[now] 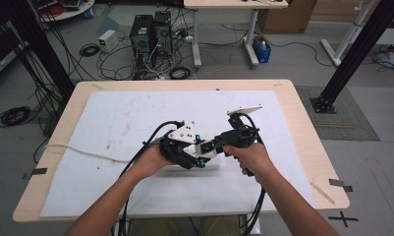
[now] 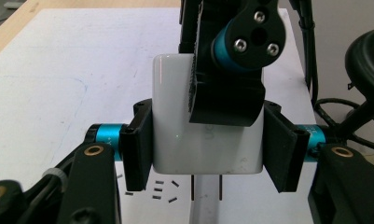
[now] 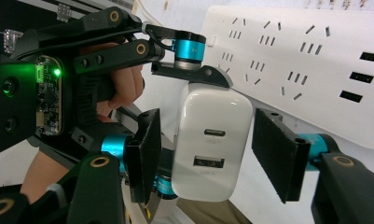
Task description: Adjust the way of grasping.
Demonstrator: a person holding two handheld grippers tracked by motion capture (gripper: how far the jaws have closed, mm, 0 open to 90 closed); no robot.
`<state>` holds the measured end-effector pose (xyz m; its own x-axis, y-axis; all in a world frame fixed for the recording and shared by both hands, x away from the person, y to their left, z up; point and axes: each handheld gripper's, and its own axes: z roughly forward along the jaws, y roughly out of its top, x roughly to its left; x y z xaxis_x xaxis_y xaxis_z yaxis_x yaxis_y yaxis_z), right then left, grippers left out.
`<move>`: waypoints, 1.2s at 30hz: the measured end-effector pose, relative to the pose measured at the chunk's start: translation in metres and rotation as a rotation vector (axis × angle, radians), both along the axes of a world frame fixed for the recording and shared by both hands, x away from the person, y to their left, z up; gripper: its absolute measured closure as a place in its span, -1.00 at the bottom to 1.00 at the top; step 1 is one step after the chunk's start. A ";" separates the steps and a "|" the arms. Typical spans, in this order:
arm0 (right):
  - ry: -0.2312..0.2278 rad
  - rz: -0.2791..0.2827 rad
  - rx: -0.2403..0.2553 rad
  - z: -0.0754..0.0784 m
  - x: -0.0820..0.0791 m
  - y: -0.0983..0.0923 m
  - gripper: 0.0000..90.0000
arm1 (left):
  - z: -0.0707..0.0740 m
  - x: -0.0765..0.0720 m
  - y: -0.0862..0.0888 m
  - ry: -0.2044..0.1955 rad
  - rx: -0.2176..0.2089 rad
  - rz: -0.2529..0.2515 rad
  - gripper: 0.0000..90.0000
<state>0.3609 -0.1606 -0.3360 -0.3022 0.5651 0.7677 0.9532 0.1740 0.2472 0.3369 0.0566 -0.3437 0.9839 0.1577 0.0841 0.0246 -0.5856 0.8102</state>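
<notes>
A white USB charger (image 2: pixel 175 140) hangs just above a white power strip (image 3: pixel 292 70) at the middle of the table. My left gripper (image 2: pixel 208 140) is shut on the charger's two sides, and its two prongs point down at the strip (image 2: pixel 205 210). In the right gripper view the charger (image 3: pixel 212 112) shows its two USB ports. My right gripper (image 3: pixel 205 144) stands open around it, with a gap at its left jaw. In the high view both grippers meet over the strip (image 1: pixel 211 166), the left gripper (image 1: pixel 197 158) crossing the right gripper (image 1: pixel 209 148).
A white sheet (image 1: pixel 135 123) covers most of the wooden table (image 1: pixel 302 123). A white cord (image 1: pixel 81 150) runs off the left edge. Black cables trail from both grippers toward the front edge. Computer towers (image 1: pixel 150 34) and loose cables sit on the floor beyond.
</notes>
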 end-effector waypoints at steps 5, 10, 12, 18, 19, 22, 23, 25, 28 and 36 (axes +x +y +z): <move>0.029 -0.021 0.032 -0.005 0.003 -0.004 0.14 | 0.000 -0.001 -0.001 -0.010 0.000 0.001 -0.05; 0.040 -0.006 0.042 -0.007 0.003 -0.002 0.24 | 0.000 -0.001 -0.002 -0.021 0.005 0.001 -0.05; 0.038 -0.005 0.059 -0.008 0.003 -0.002 0.33 | 0.000 -0.002 -0.003 -0.029 0.008 0.004 -0.05; 0.039 -0.019 0.086 -0.012 0.004 -0.003 0.38 | -0.001 -0.004 -0.005 -0.080 0.027 0.027 -0.06; 0.031 -0.023 0.085 -0.012 0.004 -0.004 0.38 | -0.002 -0.003 -0.005 -0.071 0.027 0.039 -0.07; -0.014 -0.017 0.068 -0.011 0.004 -0.006 0.38 | -0.004 0.000 -0.004 -0.008 0.028 0.082 -0.45; -0.030 -0.008 0.062 -0.010 0.004 -0.008 0.38 | -0.004 0.001 -0.003 0.007 0.036 0.086 -0.47; -0.058 0.006 0.037 -0.010 0.003 -0.012 0.38 | -0.004 0.003 0.000 0.034 0.051 0.105 -0.59; -0.107 0.026 0.020 -0.009 0.001 -0.017 0.38 | -0.004 0.004 0.006 0.087 0.066 0.123 -0.63; -0.265 0.079 -0.110 0.005 -0.003 -0.033 0.38 | -0.001 0.010 0.033 0.233 0.242 0.141 -0.63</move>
<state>0.3578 -0.1933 -0.3312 -0.5303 0.6071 0.5918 0.8404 0.2847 0.4611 0.3468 0.0901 -0.3450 0.9510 0.2965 -0.0880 0.2865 -0.7374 0.6117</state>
